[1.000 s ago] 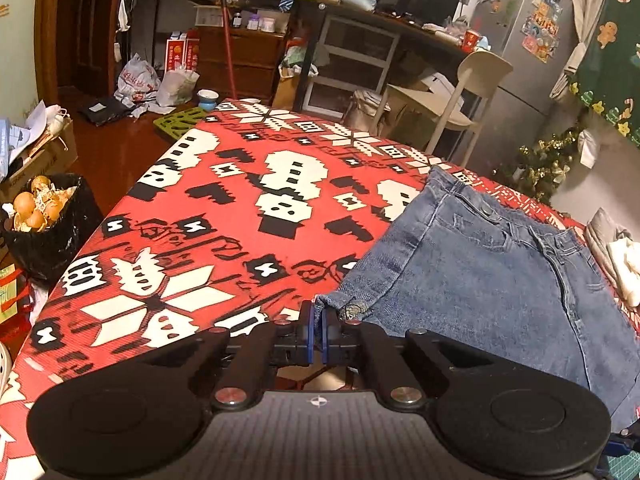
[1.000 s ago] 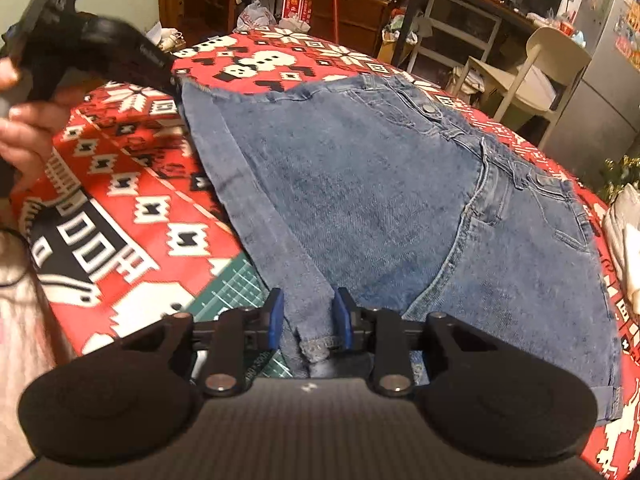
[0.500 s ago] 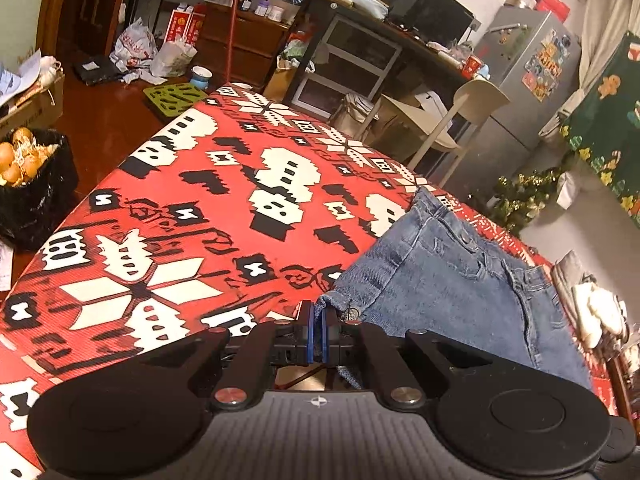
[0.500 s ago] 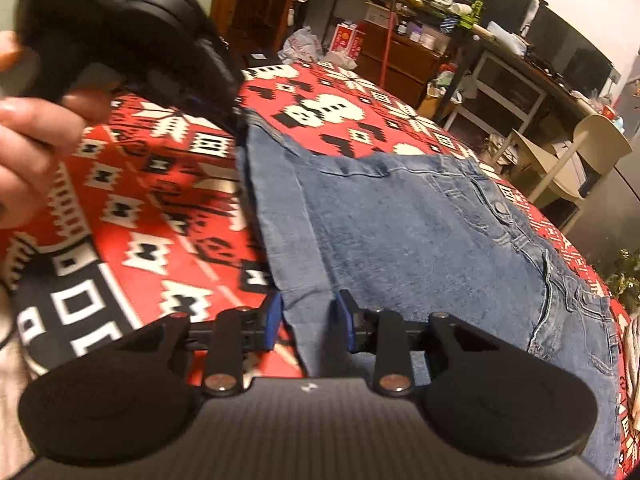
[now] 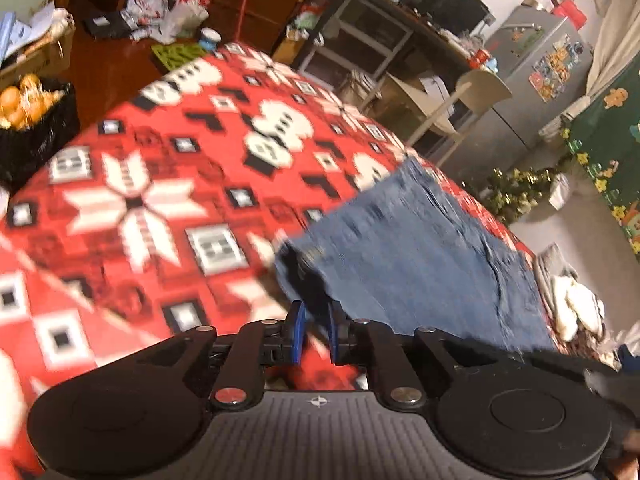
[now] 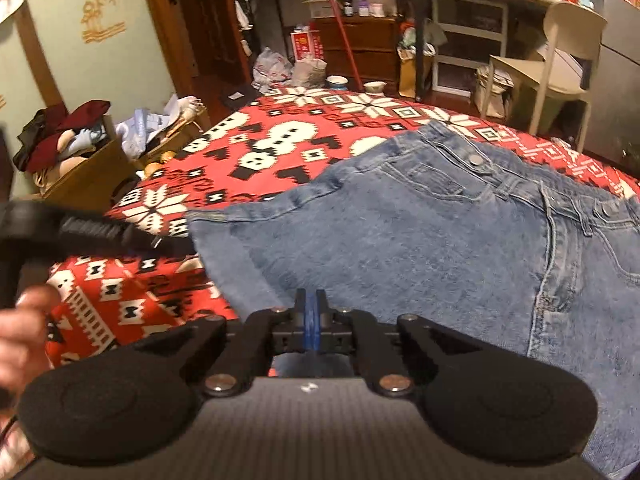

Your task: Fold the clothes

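I see the jeans (image 6: 420,248) on the red patterned cloth (image 5: 168,184); left gripper (image 5: 315,332) slightly parted, empty; right gripper (image 6: 311,326) clamped on denim; cluttered shelves (image 6: 360,12) behind.

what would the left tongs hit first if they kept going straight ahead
Most likely the near corner of the denim shorts, just ahead of the left tongs. The picture is blurred, so depth is uncertain.

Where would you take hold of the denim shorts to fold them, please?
Grip the hem corners of the denim shorts, coming in from the near table edge: the hem lies nearest and the waistband lies far, so lifting the hem carries it over toward the waistband.
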Demonstrator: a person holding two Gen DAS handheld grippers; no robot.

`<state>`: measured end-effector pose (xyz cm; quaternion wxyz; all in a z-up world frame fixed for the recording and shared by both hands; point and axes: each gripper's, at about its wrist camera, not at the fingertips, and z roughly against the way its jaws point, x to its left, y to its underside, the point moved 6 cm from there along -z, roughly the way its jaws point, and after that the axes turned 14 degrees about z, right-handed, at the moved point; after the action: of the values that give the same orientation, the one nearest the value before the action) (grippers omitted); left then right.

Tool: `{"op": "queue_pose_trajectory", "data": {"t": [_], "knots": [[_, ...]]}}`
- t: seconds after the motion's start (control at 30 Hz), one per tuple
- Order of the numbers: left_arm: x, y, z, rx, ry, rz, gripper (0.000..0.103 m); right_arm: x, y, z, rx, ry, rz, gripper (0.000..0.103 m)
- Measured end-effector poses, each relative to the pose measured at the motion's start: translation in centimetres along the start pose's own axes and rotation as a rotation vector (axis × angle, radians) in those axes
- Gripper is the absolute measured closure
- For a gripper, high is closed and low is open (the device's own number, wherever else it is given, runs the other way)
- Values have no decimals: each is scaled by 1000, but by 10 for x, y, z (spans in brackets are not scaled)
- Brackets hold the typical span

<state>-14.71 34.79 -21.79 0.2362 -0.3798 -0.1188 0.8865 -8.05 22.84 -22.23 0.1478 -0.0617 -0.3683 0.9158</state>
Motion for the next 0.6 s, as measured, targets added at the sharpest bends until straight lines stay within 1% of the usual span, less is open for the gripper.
{"op": "queue_pose_trajectory", "data": {"t": [0.1,0.2,0.27,0.37,0.43,0.5,0.6], "knots": [[-13,20,-2,55,30,6,93,-5,0,3,-16,-37,-46,101],[-21,34,-14,104,24,15,93,-8,0,12,-41,-86,-89,101],[-23,39,-20,128,24,35,93,-4,3,20,-52,-119,-83,100],[-22,42,-27,159,27,75,93,1,11,33,-55,-116,-40,99],[-22,45,-32,180,29,102,93,0,17,42,-61,-120,-41,99],[-20,45,-34,199,38,147,93,-4,21,48,-72,-125,-66,98],[-15,46,-35,221,61,241,93,-11,28,55,-85,-142,-113,98]]}}
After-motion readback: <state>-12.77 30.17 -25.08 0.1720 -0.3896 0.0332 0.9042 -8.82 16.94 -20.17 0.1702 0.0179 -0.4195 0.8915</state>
